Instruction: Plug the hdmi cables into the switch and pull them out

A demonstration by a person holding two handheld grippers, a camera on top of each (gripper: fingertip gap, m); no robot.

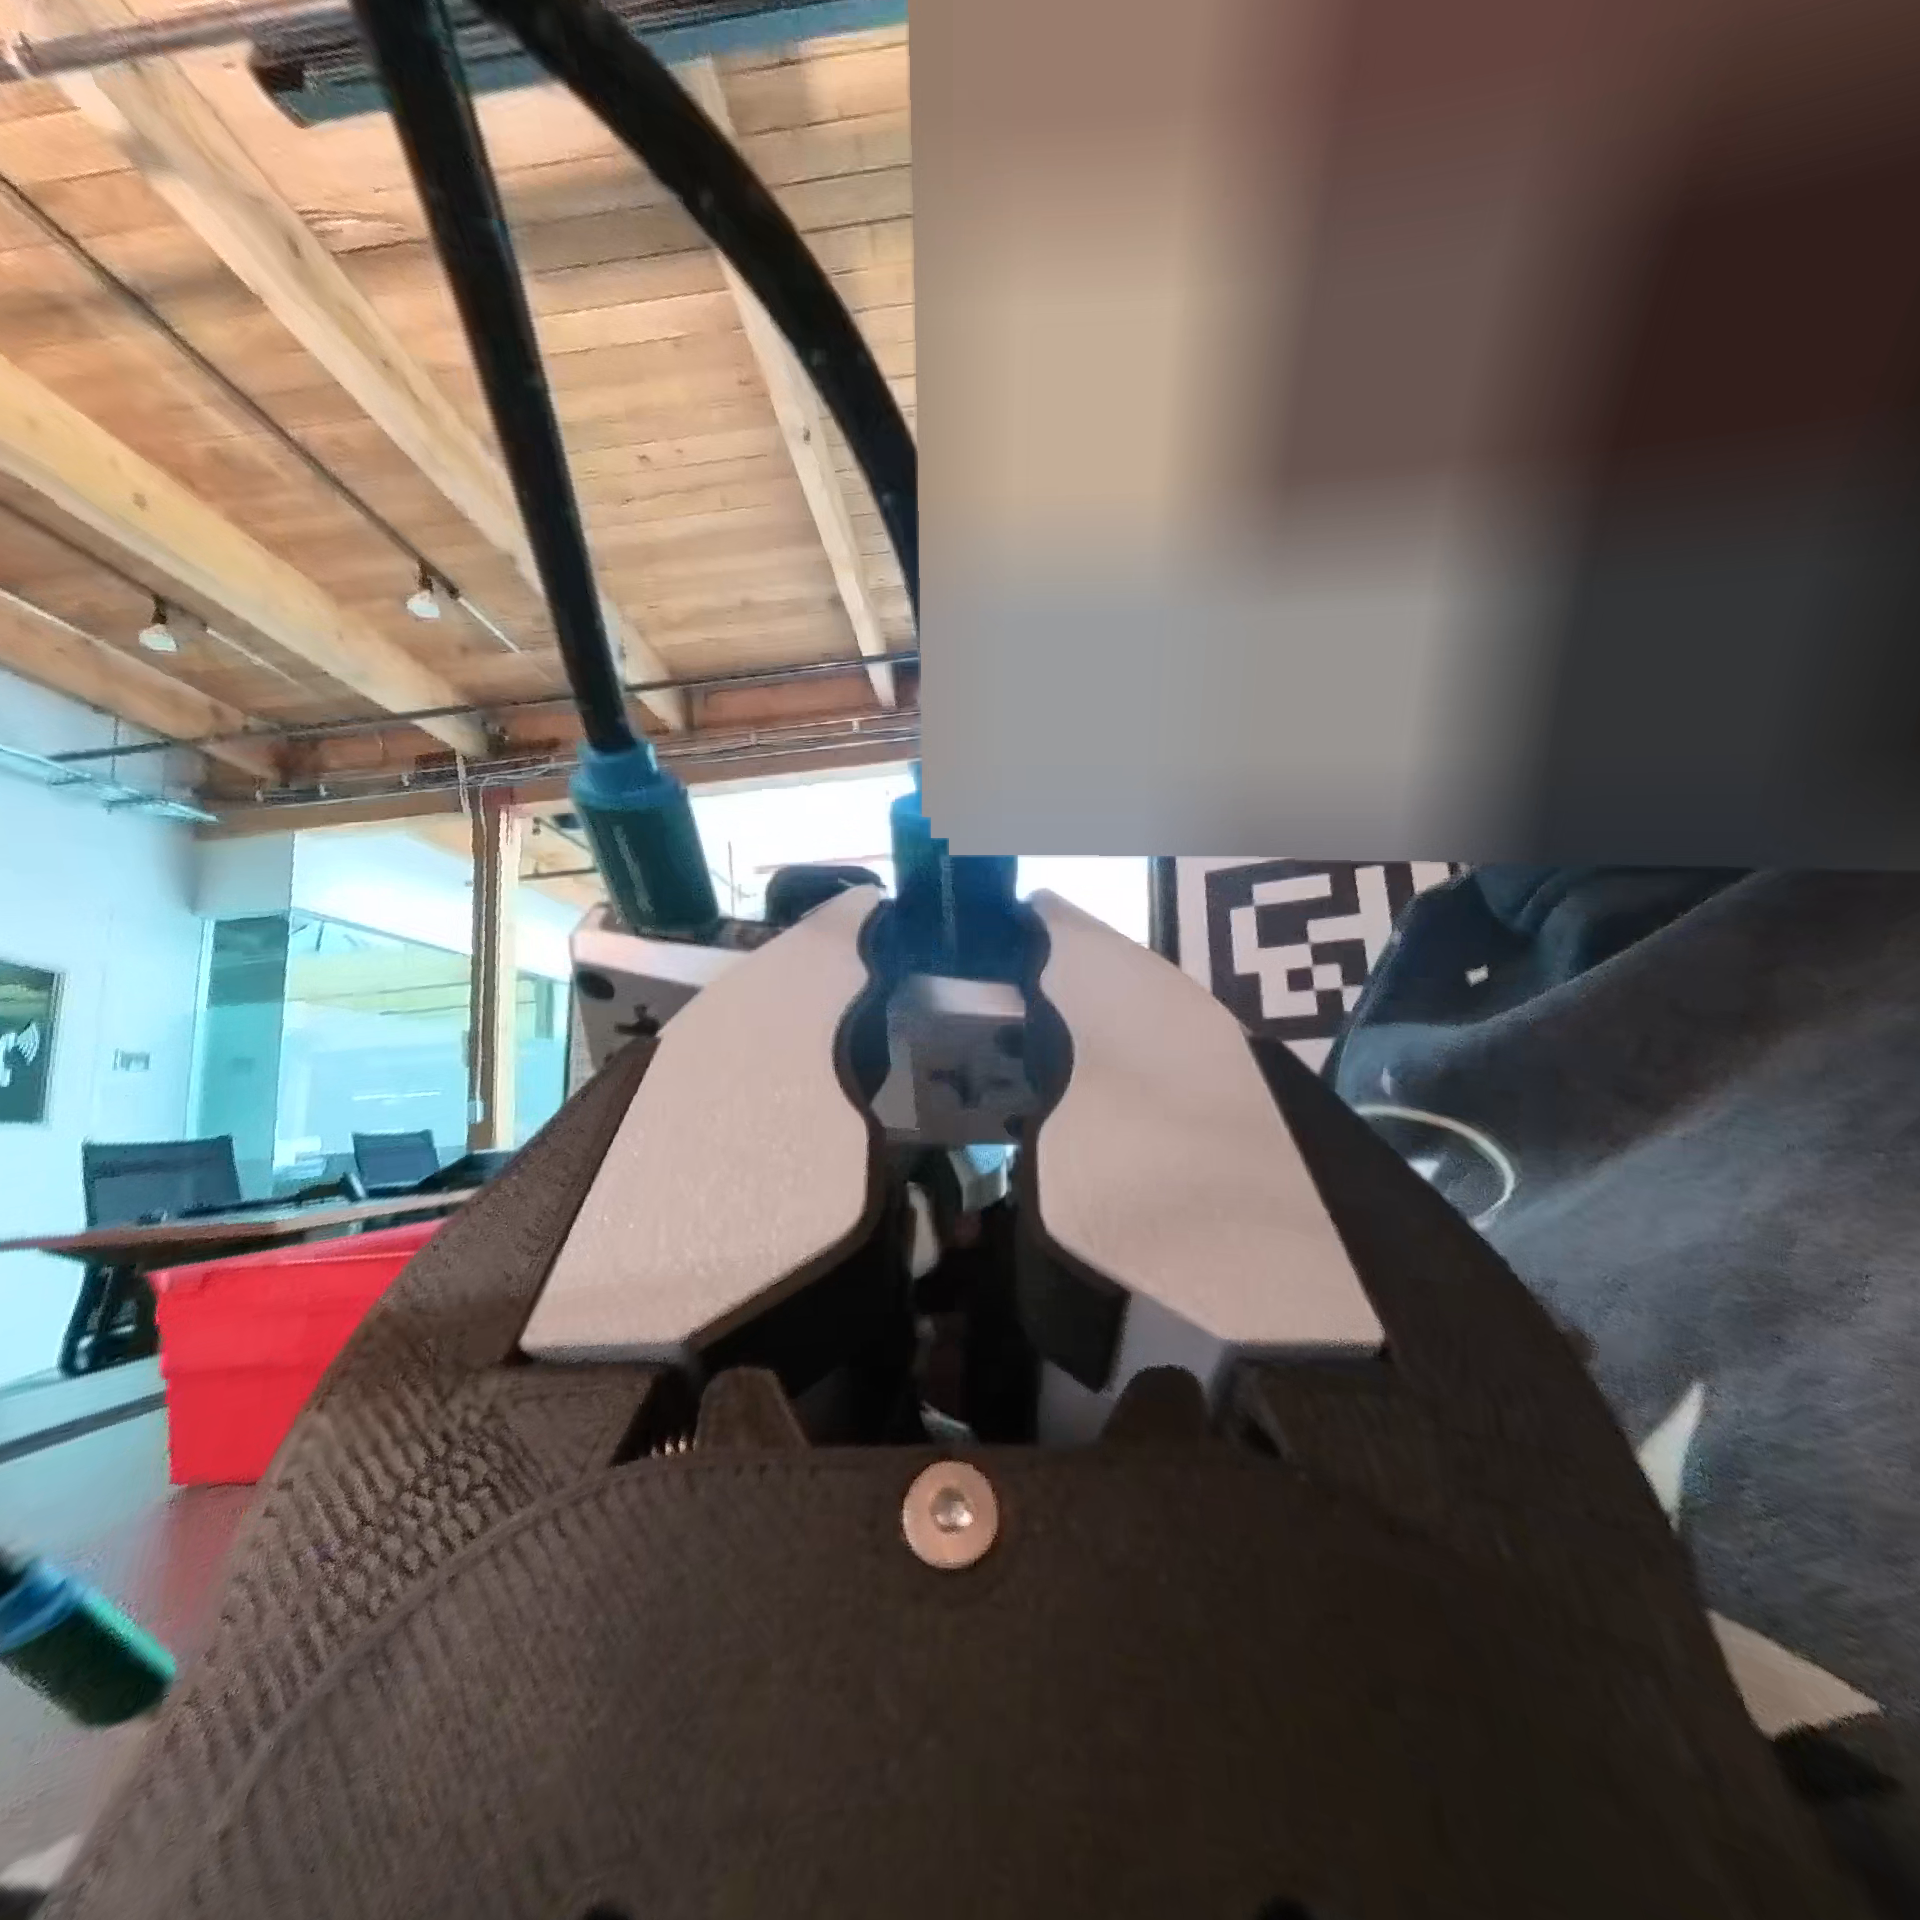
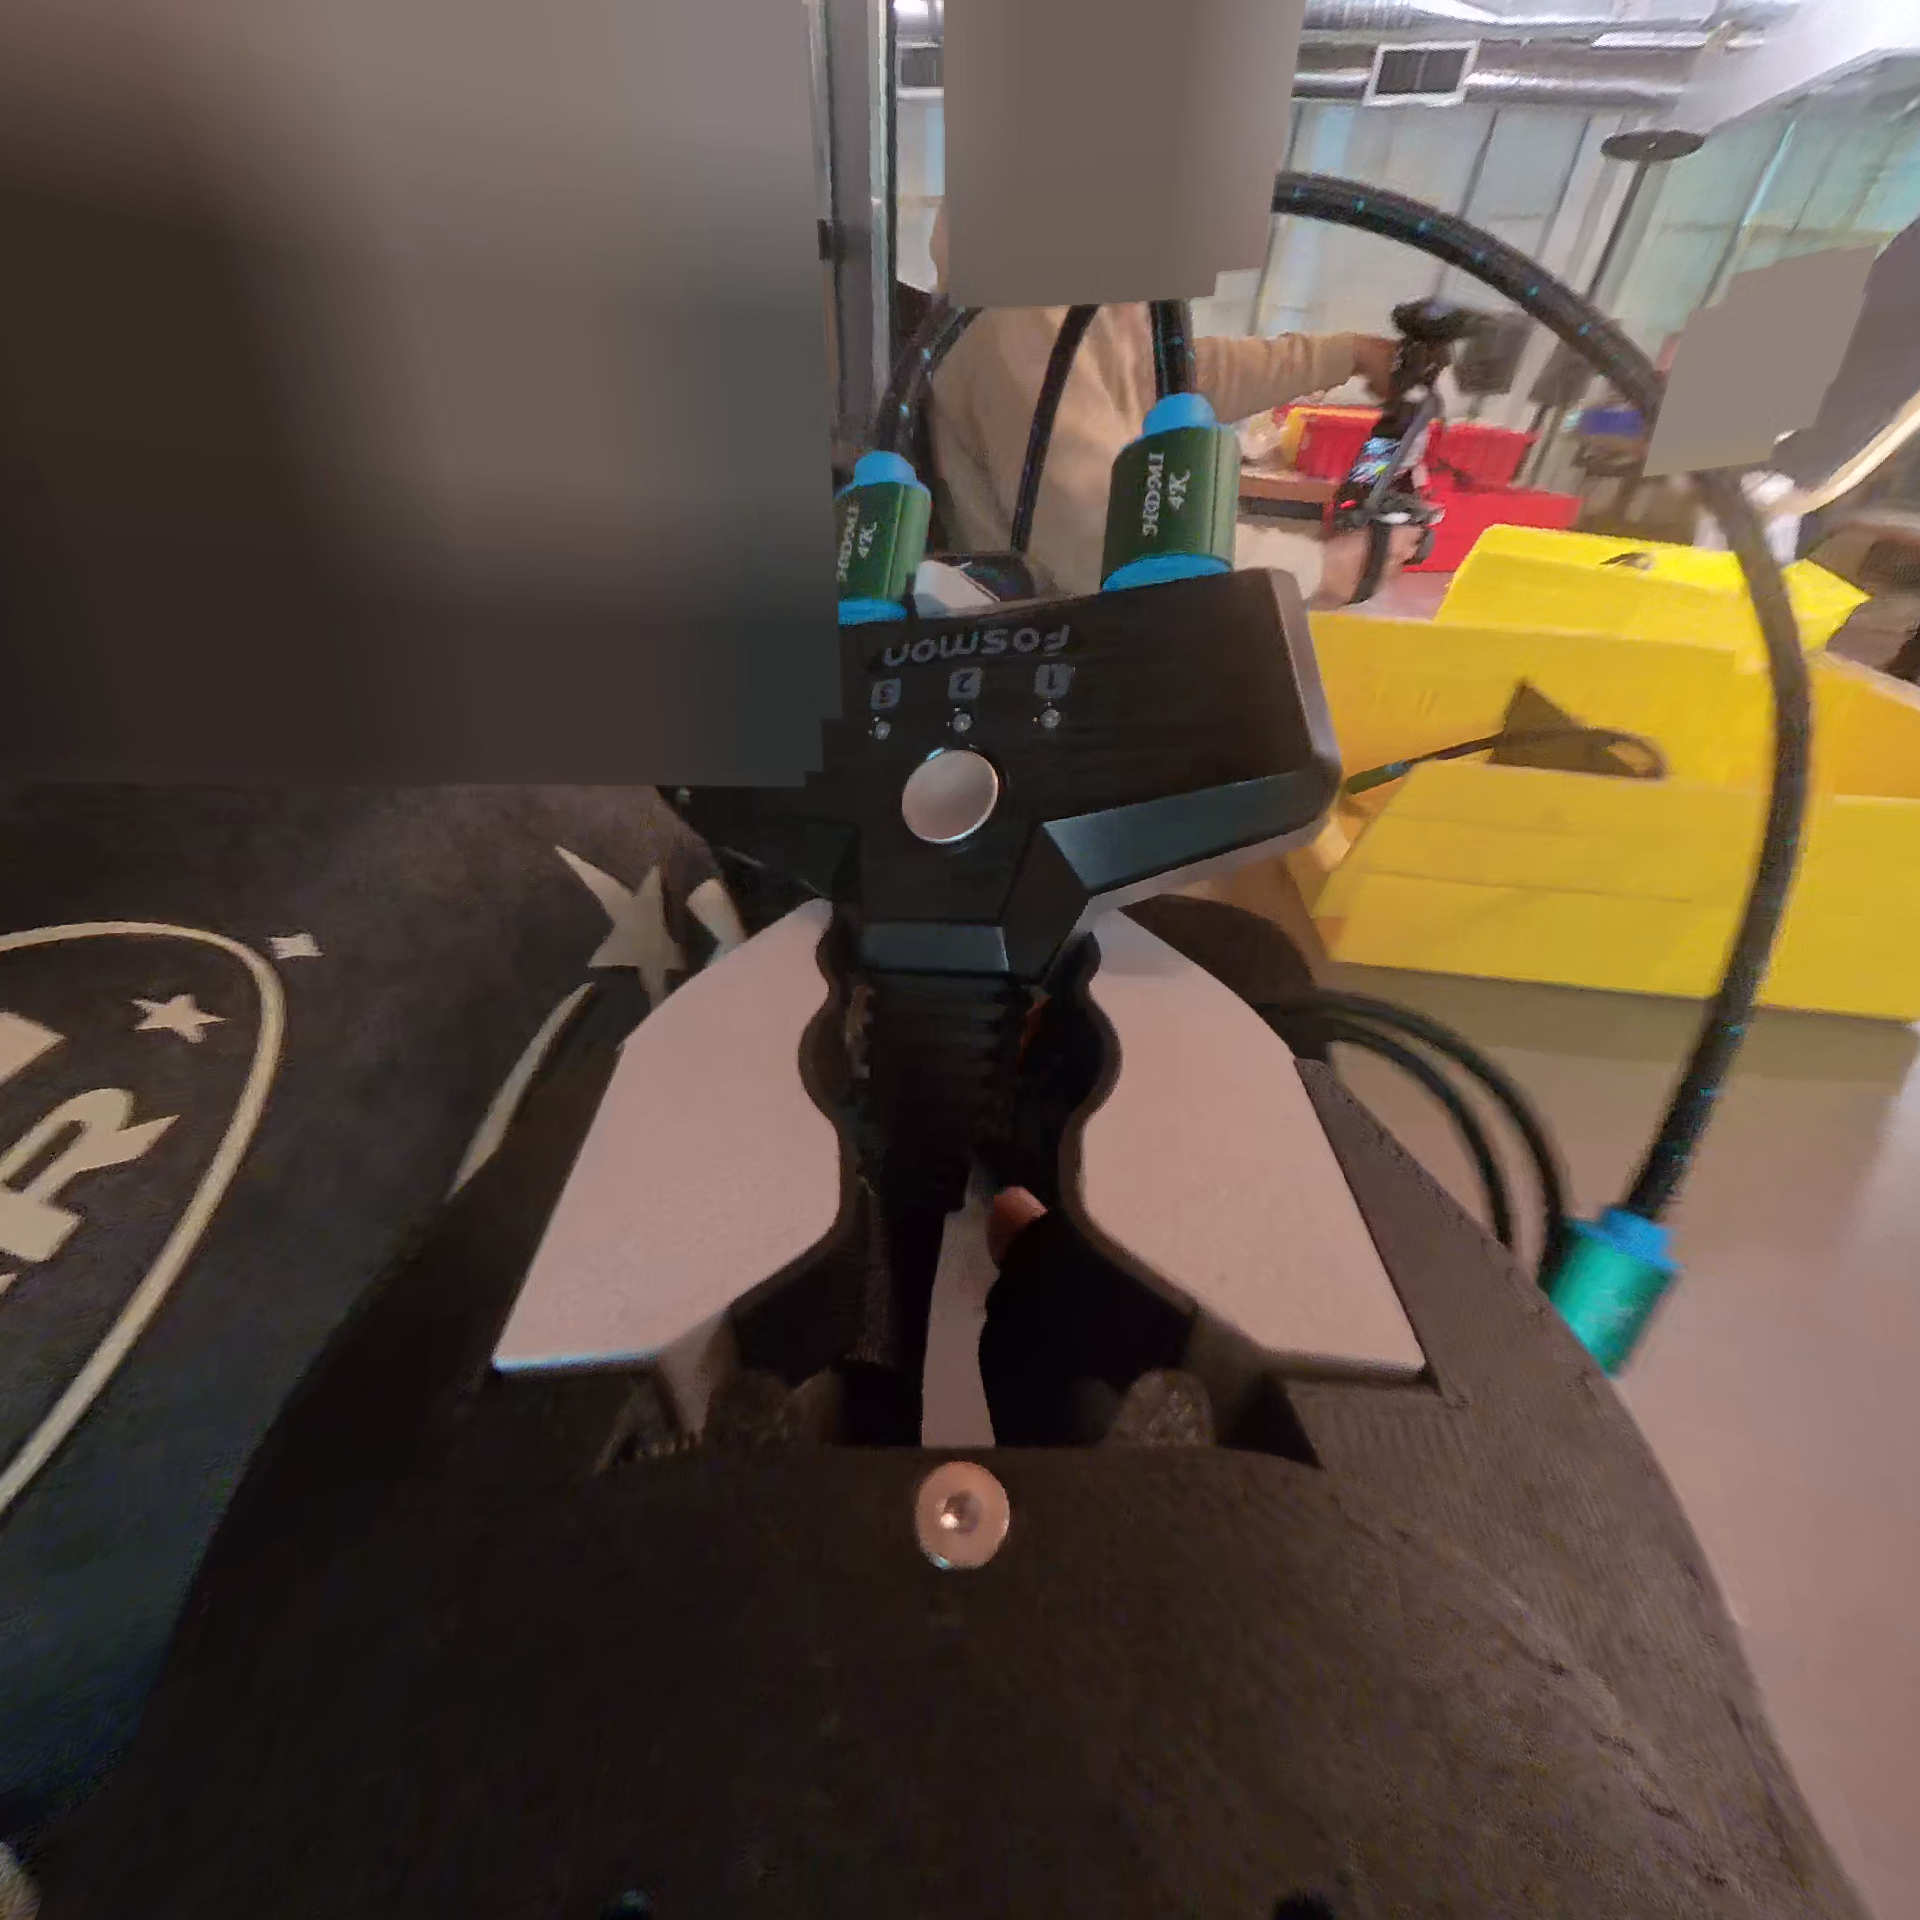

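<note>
The black switch (image 2: 1081, 717), with a silver button and a silver underside (image 1: 961, 1060), is held up in the air. My right gripper (image 2: 951, 977) is shut on the ribbed neck at its near end. Two blue-green hdmi plugs (image 2: 1172, 499) (image 2: 876, 545) sit in its far ports. In the left wrist view my left gripper (image 1: 956, 914) is closed around one plug (image 1: 940, 883), with the other plug (image 1: 644, 842) to its left. Black braided cables (image 1: 499, 364) rise from them. A third plug (image 2: 1610, 1288) hangs loose on a cable loop (image 2: 1777, 727); it also shows in the left wrist view (image 1: 83, 1662).
Yellow bins (image 2: 1558, 831) stand on the pale table (image 2: 1766, 1507) to the right. A red bin (image 1: 260, 1351) sits at the left. A person's dark printed shirt (image 2: 208, 1039) (image 1: 1662, 1195) is close by. Another person (image 2: 1049, 447) works in the background.
</note>
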